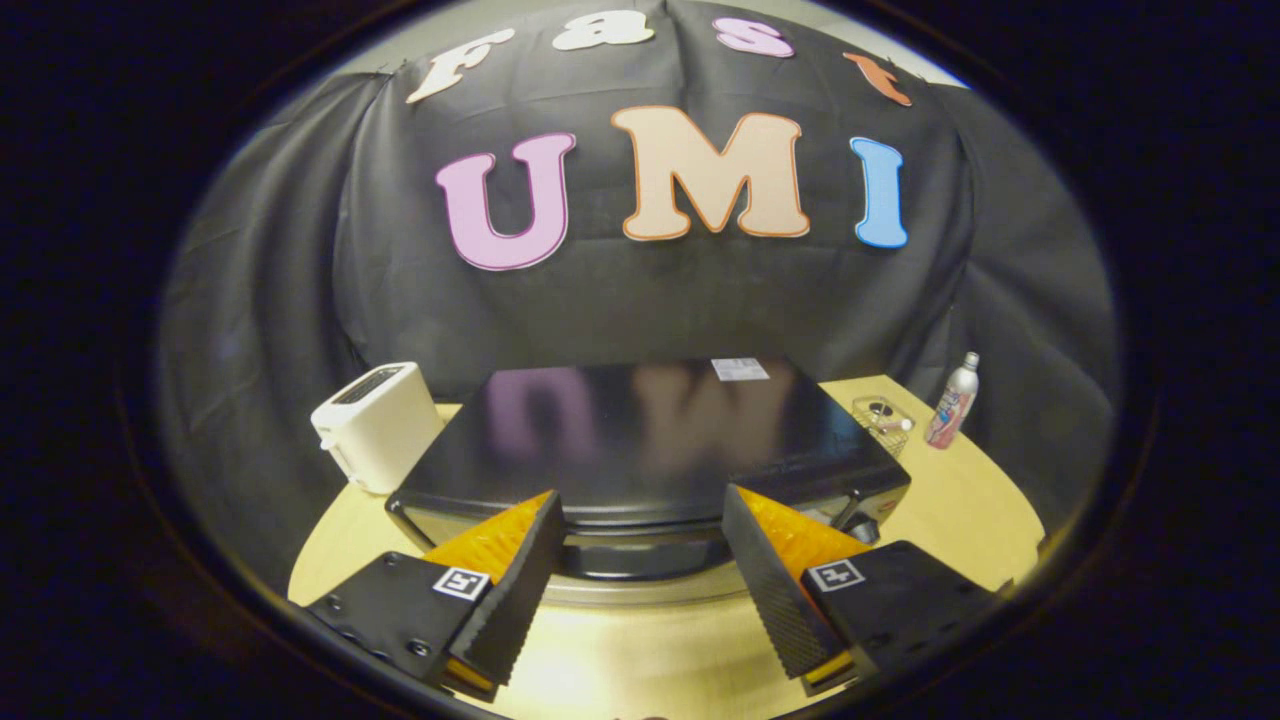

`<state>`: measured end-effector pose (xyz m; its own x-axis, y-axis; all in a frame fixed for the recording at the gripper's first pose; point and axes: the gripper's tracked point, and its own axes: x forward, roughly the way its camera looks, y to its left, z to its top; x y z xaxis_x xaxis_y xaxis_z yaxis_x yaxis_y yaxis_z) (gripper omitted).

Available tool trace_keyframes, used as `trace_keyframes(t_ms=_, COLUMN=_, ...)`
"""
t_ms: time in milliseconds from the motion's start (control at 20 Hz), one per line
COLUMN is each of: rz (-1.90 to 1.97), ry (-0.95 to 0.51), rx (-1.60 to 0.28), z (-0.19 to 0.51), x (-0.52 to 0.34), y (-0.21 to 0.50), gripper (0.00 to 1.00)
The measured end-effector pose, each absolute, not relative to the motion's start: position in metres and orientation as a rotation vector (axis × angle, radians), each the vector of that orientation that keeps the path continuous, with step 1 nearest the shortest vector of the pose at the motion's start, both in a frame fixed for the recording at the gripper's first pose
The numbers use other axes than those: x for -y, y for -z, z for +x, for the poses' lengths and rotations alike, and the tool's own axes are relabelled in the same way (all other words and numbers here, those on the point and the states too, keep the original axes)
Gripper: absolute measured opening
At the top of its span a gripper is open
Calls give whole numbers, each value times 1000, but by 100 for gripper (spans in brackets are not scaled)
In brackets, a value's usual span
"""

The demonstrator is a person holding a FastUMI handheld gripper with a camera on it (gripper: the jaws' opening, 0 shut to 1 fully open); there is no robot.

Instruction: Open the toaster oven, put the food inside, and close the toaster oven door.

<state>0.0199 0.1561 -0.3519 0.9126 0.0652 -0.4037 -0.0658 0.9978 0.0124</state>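
Observation:
The toaster oven is a black box with a glossy top, standing on a round wooden table. I look down on its top from the front. Its front upper edge and a dark bar-shaped handle lie between my fingers, with a silver strip just below. Knobs show at the oven's front right corner. My gripper is open, its fingertips spread over the oven's front edge, with nothing held between them. I cannot tell whether the door is open or closed from this angle.
A white slot toaster stands to the left of the oven. To its right rear are a small wire basket and an upright bottle. Bare tabletop lies below the fingers and right of the oven.

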Motion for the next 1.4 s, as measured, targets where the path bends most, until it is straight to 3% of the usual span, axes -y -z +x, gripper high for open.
trace_keyframes(t_ms=500, rz=0, ry=-84, rx=-483, z=-55, x=-145, y=374, gripper=99)
trace_keyframes(t_ms=1400, rz=-60, ry=-90, rx=-793, z=-161, x=-138, y=493, gripper=98)
